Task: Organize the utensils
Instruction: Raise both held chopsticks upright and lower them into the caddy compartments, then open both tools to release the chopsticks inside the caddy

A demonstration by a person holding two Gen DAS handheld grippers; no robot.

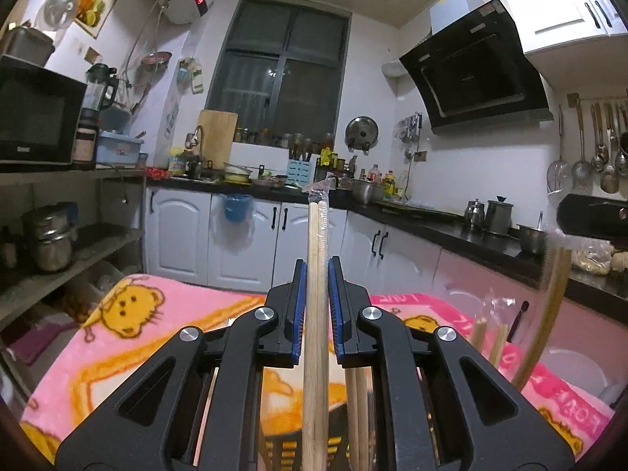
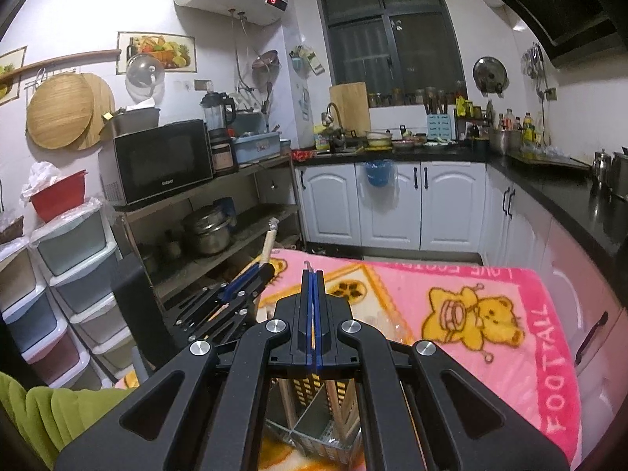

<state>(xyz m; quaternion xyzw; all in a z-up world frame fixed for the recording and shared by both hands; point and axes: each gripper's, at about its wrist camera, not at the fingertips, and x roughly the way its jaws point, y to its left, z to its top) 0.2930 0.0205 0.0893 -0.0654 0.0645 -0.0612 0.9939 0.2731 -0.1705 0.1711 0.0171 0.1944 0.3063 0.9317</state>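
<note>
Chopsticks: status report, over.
Left gripper shut on wrapped chopsticks. Right gripper shut, apparently on clear wrapper. Utensil holder directly below. Nothing blocking.

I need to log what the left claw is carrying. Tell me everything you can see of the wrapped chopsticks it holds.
The wrapped chopsticks are a pair of pale wooden sticks lying side by side inside a clear plastic sleeve, which bunches into a crinkled tuft at the far tip. The left claw is shut on them, its blue pads pressing either side. They run straight along the claw's axis, pointing forward and up, over the pink teddy-bear blanket. In the right wrist view the tip sticks out past the claw.
</note>
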